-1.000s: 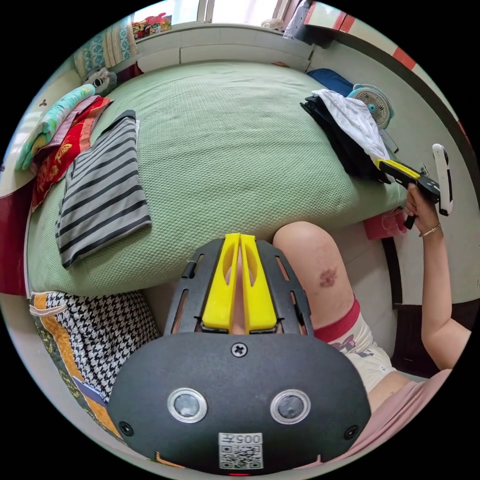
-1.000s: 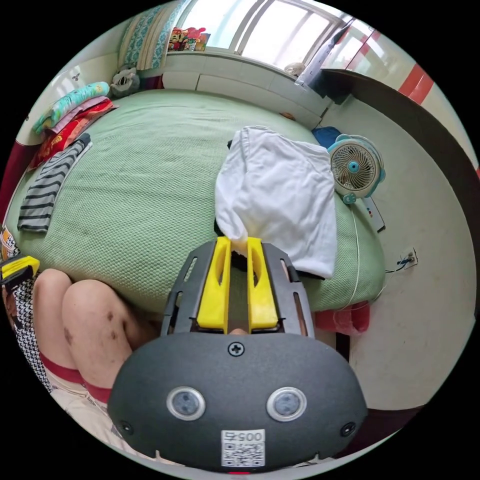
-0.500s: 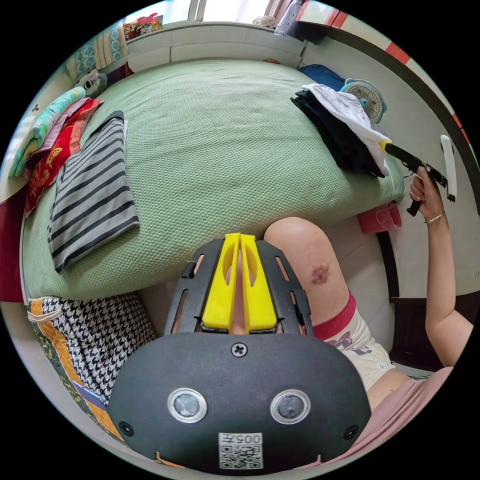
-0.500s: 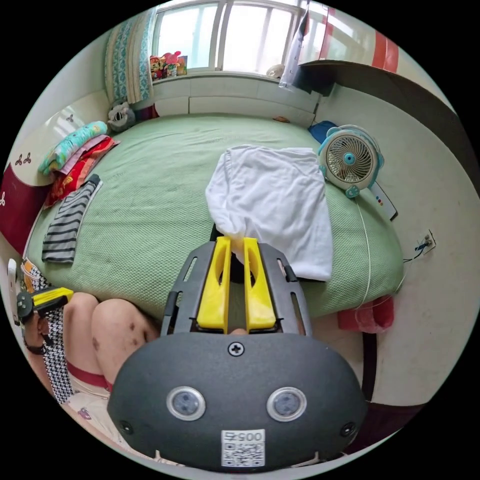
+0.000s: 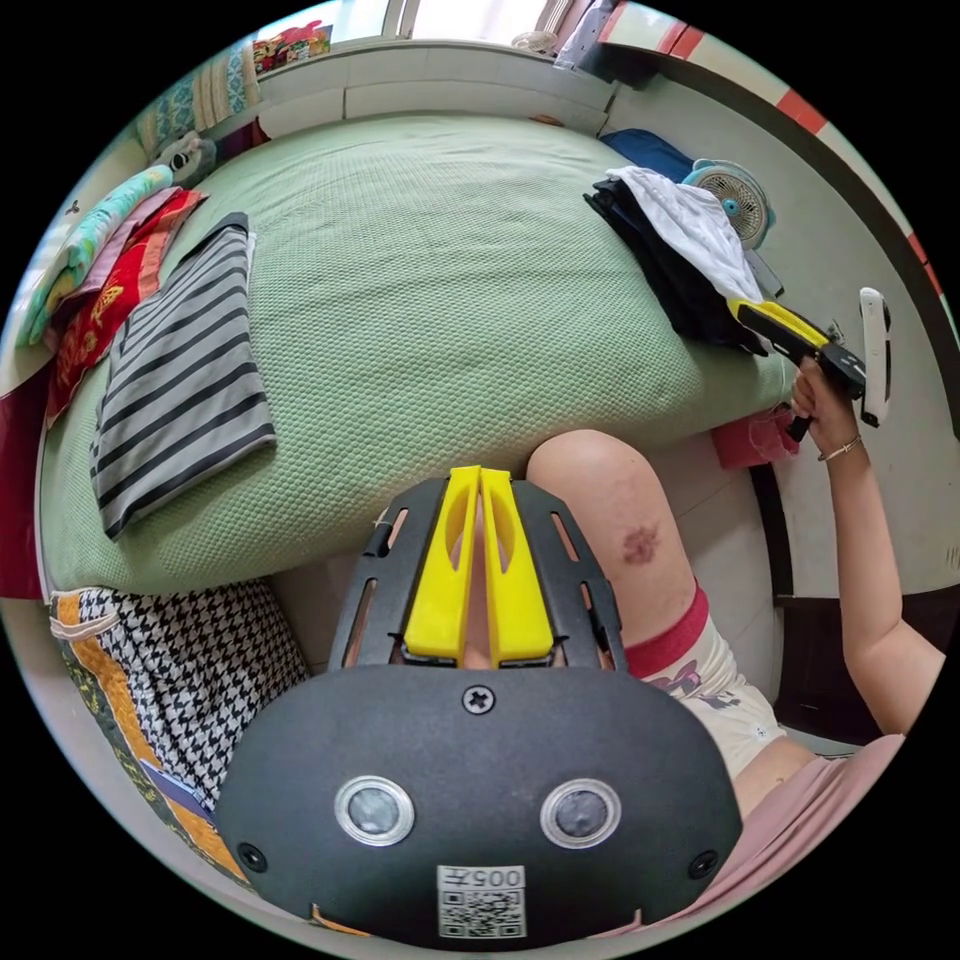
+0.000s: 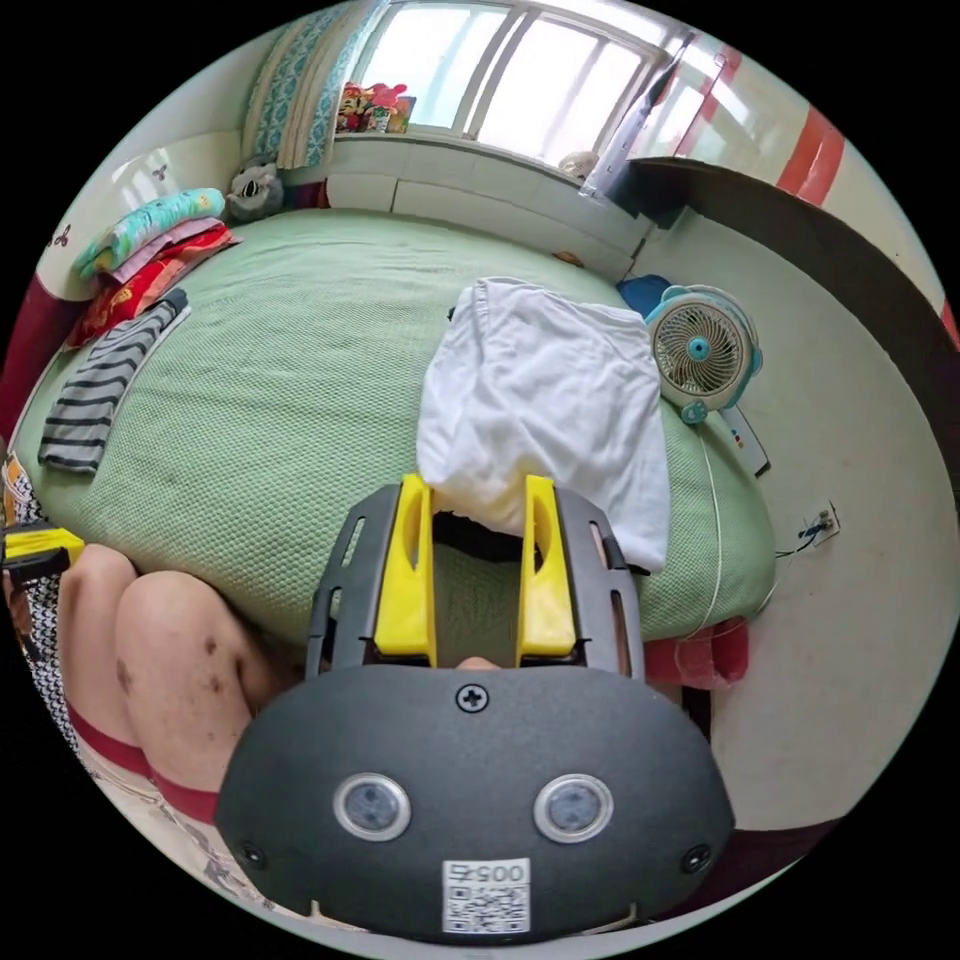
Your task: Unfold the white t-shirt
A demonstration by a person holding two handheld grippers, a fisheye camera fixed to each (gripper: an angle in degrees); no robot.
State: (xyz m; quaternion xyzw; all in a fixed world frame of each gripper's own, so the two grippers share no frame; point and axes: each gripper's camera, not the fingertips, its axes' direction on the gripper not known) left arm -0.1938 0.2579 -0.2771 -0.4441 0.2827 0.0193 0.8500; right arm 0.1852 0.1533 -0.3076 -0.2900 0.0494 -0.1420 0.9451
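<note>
- White cotton, folded: the white t-shirt (image 6: 545,400) lies on a dark garment (image 5: 665,270) near the edge of the bed (image 6: 290,380), on the side where the small fan (image 6: 703,352) stands.
- My right hand-held gripper (image 6: 470,495) has its yellow jaws spread wide, their tips at the shirt's near hem; I cannot tell whether they touch the cloth, and nothing is pinched between them.
- In the left gripper view, that same right hand-held gripper (image 5: 765,318) shows at the near end of the clothes pile, held in my right hand (image 5: 822,405).
- My left hand-held gripper (image 5: 480,485) has its jaws drawn together to a thin slit with nothing between them; it hangs off the bed's near edge, beside my knee (image 5: 590,480).
- A striped shirt (image 5: 180,370), folded flat, lies on the green bed cover well apart from the white t-shirt.
- Folded red and teal bedding (image 6: 150,250) is stacked beyond the striped shirt, near a soft toy (image 6: 252,190) below the window (image 6: 500,70).
- A houndstooth-patterned cloth (image 5: 180,660) hangs below the bed's near edge, beside my left hand-held gripper.
- A cable runs from the fan down the bed's side toward a wall socket (image 6: 822,520).
</note>
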